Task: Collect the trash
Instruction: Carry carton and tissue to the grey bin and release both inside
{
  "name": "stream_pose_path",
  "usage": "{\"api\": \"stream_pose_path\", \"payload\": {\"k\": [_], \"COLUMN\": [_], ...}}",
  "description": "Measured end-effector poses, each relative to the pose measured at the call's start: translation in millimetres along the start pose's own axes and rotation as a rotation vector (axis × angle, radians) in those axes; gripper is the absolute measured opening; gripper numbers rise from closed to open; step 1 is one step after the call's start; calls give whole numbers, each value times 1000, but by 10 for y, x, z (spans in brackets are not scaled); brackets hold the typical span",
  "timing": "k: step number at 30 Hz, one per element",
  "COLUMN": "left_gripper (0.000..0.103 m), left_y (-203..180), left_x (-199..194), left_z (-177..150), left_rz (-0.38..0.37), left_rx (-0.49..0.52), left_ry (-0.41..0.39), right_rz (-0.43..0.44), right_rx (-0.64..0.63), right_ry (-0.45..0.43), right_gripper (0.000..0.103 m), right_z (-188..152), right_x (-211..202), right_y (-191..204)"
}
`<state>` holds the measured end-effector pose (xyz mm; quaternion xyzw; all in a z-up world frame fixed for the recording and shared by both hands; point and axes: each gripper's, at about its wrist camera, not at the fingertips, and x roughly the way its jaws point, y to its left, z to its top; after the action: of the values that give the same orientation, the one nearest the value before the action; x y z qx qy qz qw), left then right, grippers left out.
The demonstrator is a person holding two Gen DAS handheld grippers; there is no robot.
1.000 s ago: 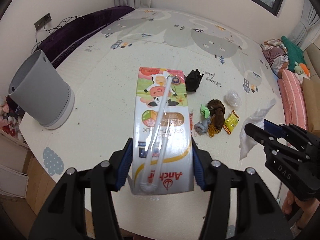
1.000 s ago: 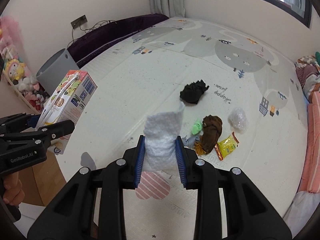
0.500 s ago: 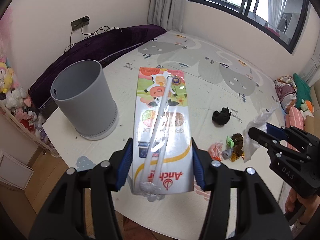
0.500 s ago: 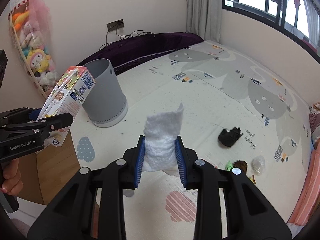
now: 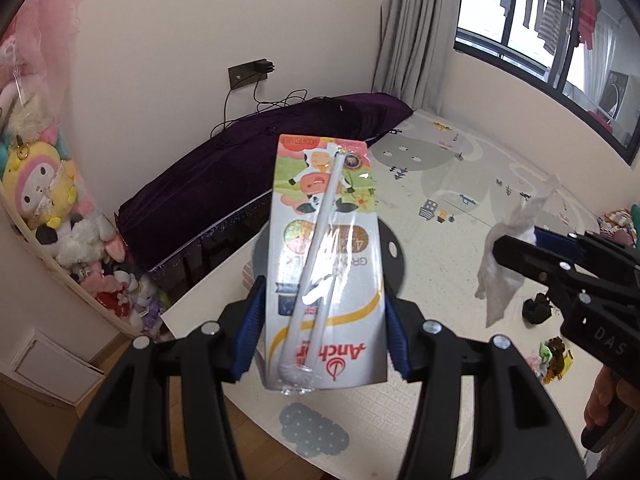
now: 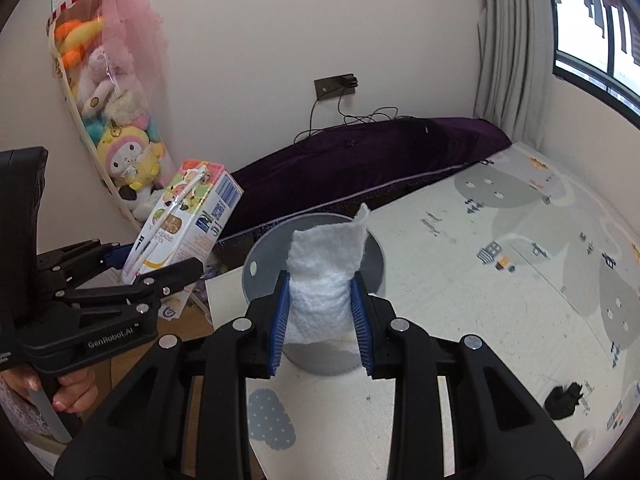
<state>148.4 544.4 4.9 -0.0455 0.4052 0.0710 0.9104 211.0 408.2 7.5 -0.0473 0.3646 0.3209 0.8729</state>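
play mat (image 6: 460,280) | bin (image 6: 256,256) ahead | left tool (image 5: 324,312) grips carton (image 5: 324,240) | right tool (image 6: 320,312) grips tissue (image 6: 324,272)

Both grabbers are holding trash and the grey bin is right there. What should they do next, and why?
Probably ease the right gripper forward until its crumpled white paper towel hangs over the round grey plastic bin, then open. The towel already sits in front of the bin's open mouth. The left gripper, clamped on the tall printed milk carton, could drop its load there too.

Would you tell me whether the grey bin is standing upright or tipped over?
Upright: the grey bin stands on its base on the mat, round mouth up, behind the paper towel.
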Motion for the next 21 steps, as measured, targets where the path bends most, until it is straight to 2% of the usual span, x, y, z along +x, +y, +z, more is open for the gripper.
{"api": "stream_pose_path", "payload": {"k": [7,8,9,10,11,15,21], "left_gripper": [53,53,53,53,53,53,53], "left_y": [384,418,442,477,494,515,454], "left_x": [237,269,299,337,373,524,702], "left_z": [234,251,260,274,278,277,316], "left_rz": [-6,-5,-5,-6,-7,-10,-28], "left_rx": [-45,-48,-52,-56,-59,-60,-60], "left_ry": [-10,-9,-4,2,8,35,62], "right_rz": [31,32,32,31,30,17,-14], "right_rx": [-29,-33,-30,-25,-18,-27,-33], "right_ry": [24,30,41,53,59,72,80], "right_gripper": [29,32,36,53,64,64,64], "right_z": [404,447,475,502,522,568,584], "right_x": [551,620,688,756,812,956,953], "right_y": [198,228,235,238,238,251,160]}}
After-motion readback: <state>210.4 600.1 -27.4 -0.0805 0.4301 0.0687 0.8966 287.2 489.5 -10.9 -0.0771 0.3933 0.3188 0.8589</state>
